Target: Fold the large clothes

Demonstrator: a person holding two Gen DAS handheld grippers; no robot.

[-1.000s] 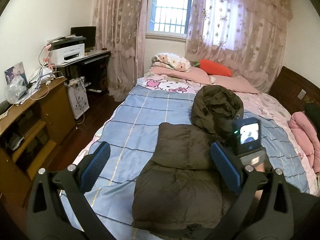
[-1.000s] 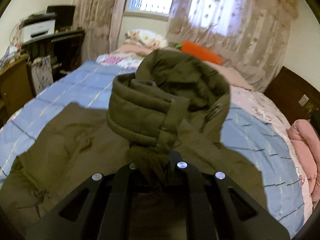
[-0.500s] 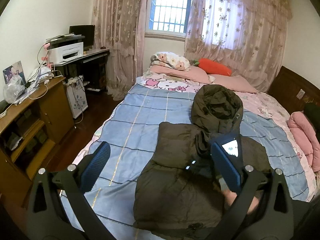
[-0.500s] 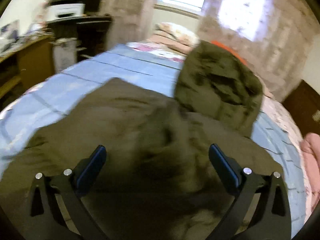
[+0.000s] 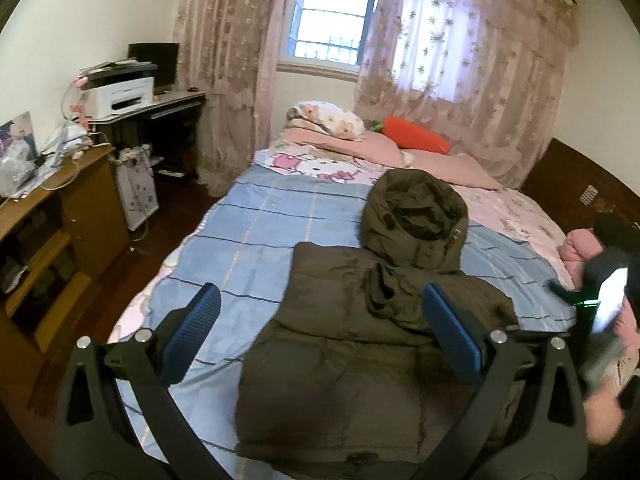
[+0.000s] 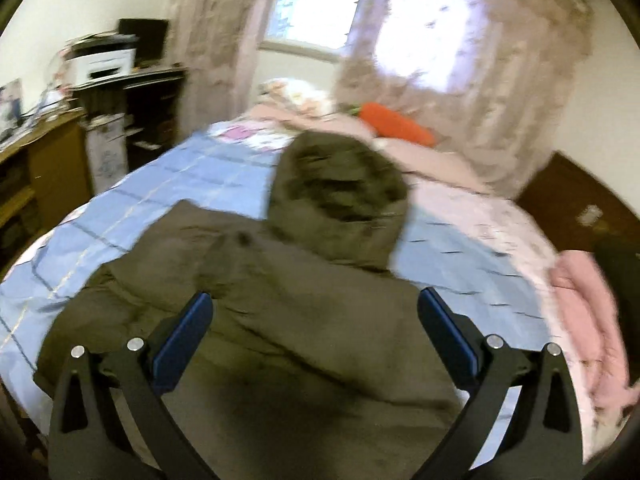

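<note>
On blue checked bedspread (image 5: 256, 224), olive hooded coat (image 5: 352, 344), curtained window (image 5: 332, 12), both grippers' fingers (image 5: 192, 328) spread.

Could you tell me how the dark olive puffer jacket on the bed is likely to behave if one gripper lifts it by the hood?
The jacket looks quilted and puffy, so probably light for its bulk. Its creased hood suggests it would sag rather than hold shape. The smooth shell may slip between fingers.

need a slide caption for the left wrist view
Open left gripper above a dark olive hooded coat partly folded on a blue checked bed.
</note>
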